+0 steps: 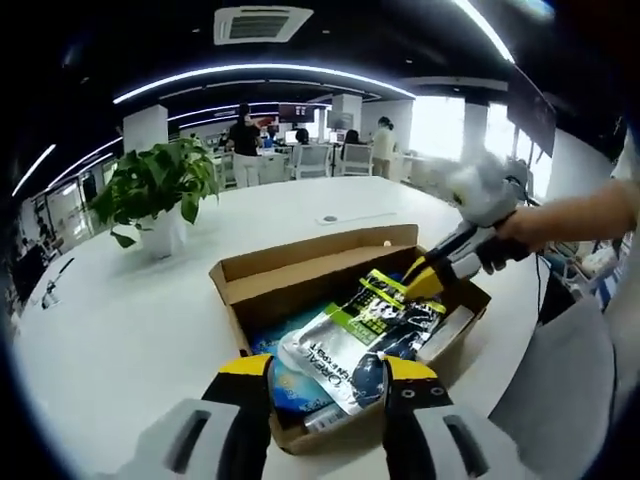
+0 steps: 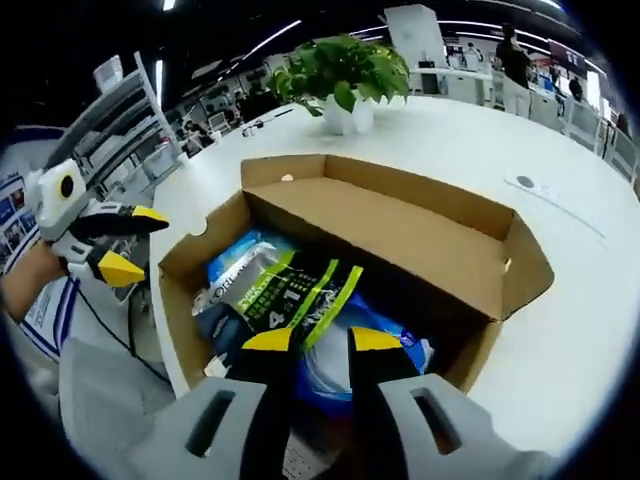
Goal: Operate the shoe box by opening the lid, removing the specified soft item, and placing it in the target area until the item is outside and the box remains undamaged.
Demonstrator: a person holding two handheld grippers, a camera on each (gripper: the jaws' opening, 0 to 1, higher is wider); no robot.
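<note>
Room: open office, curved ceiling light strips (image 1: 250,72), a ceiling vent (image 1: 262,22), desks and chairs at the back with people (image 1: 244,135) standing and sitting among them.
Table: large white round table (image 1: 120,320); a small round port (image 1: 329,218) is set in its top beyond the box.
Shoe box: brown cardboard shoe box (image 1: 300,270) near the table edge closest to the person, lid open and folded back on the far long side.
Box contents: a silver, black and lime-green soft pouch (image 1: 355,335) lies on top, partly lifted at one end, still inside the box; a blue-and-white packet (image 2: 385,350) lies under it; a pale flat item sits at the box's end wall, too unclear to name.
Plant: leafy green plant (image 1: 160,185) in a white pot, well apart from the box, toward the far table edge.
Right gripper (image 1: 418,281): yellow-tipped jaws pinching the lime-green end of the pouch.
Left gripper (image 1: 327,385): jaws spread, hovering off the box's near end wall, touching nothing.
</note>
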